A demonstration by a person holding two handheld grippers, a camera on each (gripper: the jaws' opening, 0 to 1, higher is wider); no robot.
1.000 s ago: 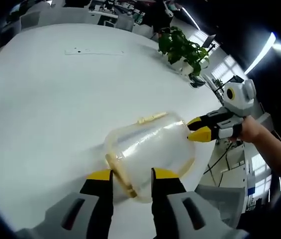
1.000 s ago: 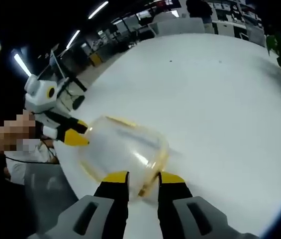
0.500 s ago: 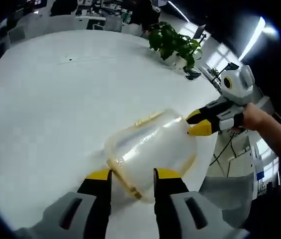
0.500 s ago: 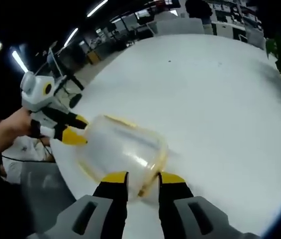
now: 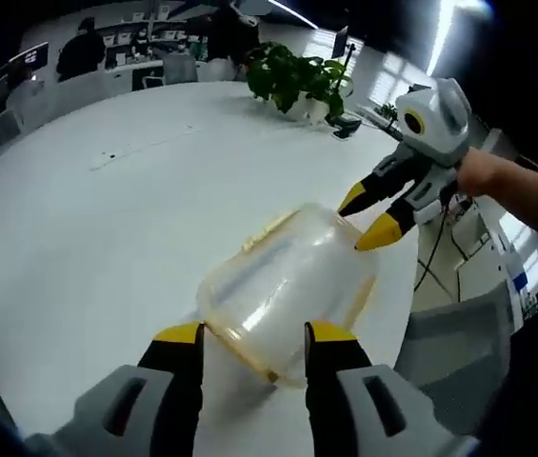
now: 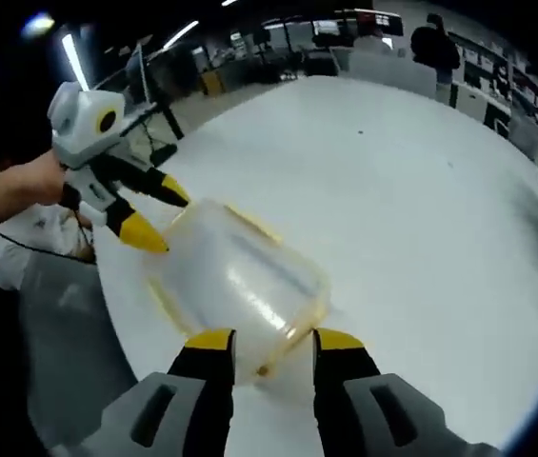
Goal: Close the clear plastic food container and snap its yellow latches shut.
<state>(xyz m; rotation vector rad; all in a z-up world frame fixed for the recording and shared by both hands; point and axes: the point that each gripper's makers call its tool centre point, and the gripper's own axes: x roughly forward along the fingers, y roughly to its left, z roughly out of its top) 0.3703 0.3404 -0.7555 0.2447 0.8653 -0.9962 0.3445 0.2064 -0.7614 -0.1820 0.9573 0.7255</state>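
The clear plastic container (image 5: pixel 288 281) with a yellowish rim lies on the white table (image 5: pixel 107 219), close to its edge. A yellow latch (image 5: pixel 267 229) shows on its far side in the left gripper view. The left gripper (image 5: pixel 254 335) is open, its yellow tips either side of the container's near end. The right gripper (image 5: pixel 365 217) comes in from the right, open, tips at the container's far corner. In the right gripper view the container (image 6: pixel 240 281) sits just beyond the open right gripper (image 6: pixel 275 341). The left gripper (image 6: pixel 157 214) stands open at its far end.
A potted plant (image 5: pixel 297 81) stands at the table's far side. The table edge runs just past the container, with a grey chair (image 5: pixel 449 338) below it, also seen as the chair (image 6: pixel 59 324). A hand (image 5: pixel 507 181) holds the right gripper. Office desks and people sit far behind.
The jaws of both grippers have spread wider apart. Both cameras have tilted, so more of the room shows. The container stays on the table between the grippers.
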